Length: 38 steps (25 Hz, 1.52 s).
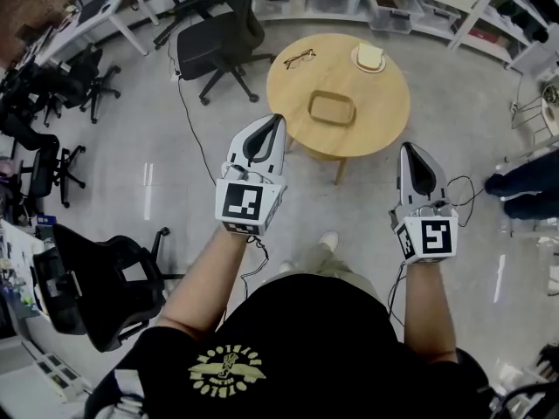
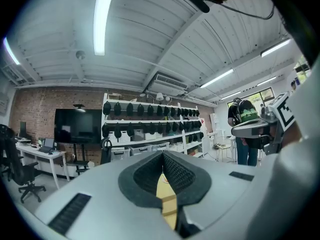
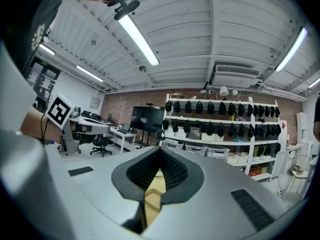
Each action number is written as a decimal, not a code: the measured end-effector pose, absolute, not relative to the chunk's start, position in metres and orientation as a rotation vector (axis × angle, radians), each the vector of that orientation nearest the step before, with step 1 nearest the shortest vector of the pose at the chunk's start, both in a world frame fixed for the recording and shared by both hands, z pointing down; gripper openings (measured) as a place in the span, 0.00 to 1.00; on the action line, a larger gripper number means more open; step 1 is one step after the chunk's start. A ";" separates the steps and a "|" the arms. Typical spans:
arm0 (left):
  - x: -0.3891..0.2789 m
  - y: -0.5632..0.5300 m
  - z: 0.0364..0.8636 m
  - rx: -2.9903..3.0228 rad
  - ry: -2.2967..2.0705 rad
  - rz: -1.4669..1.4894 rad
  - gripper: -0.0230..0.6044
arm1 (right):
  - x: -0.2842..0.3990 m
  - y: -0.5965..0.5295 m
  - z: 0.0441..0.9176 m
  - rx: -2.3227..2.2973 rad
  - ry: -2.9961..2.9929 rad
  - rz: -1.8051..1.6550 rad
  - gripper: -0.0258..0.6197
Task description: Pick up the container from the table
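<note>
Claws closed tight, empty: left claw [image 1: 279, 119], right claw [image 1: 407, 147], short of container [image 1: 331, 95] on table [image 1: 384, 103].

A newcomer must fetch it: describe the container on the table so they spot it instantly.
Find the round wooden table beside the black office chair. Near its middle sits the container. Unlike the eyeglasses and round plate at the far edge, it is a tan rounded rectangle with a raised rim.

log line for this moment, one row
phase: pre-grasp | left hand-held gripper: shut, empty | right hand-held gripper: shut, empty | container: on table, untouched
</note>
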State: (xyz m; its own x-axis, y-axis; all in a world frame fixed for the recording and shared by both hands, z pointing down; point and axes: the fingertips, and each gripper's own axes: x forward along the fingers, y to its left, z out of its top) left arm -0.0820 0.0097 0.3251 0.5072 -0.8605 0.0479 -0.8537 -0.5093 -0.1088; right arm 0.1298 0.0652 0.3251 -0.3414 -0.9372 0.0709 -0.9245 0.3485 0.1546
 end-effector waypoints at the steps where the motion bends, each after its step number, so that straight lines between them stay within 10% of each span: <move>1: -0.080 0.006 0.325 -2.666 1.516 -0.147 0.06 | 0.131 0.061 0.323 1.711 -2.459 -0.124 0.06; 38: -0.026 -0.106 0.332 -2.600 1.617 -0.218 0.07 | 0.195 -0.076 0.337 1.623 -2.546 -0.047 0.06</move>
State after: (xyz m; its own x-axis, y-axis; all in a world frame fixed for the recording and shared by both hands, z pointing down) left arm -0.0261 -0.1058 0.3317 0.4358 -0.8963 0.0821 -0.8861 -0.4433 -0.1357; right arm 0.1951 -0.0759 0.3370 -0.4170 -0.9049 0.0856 -0.9011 0.4239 0.0912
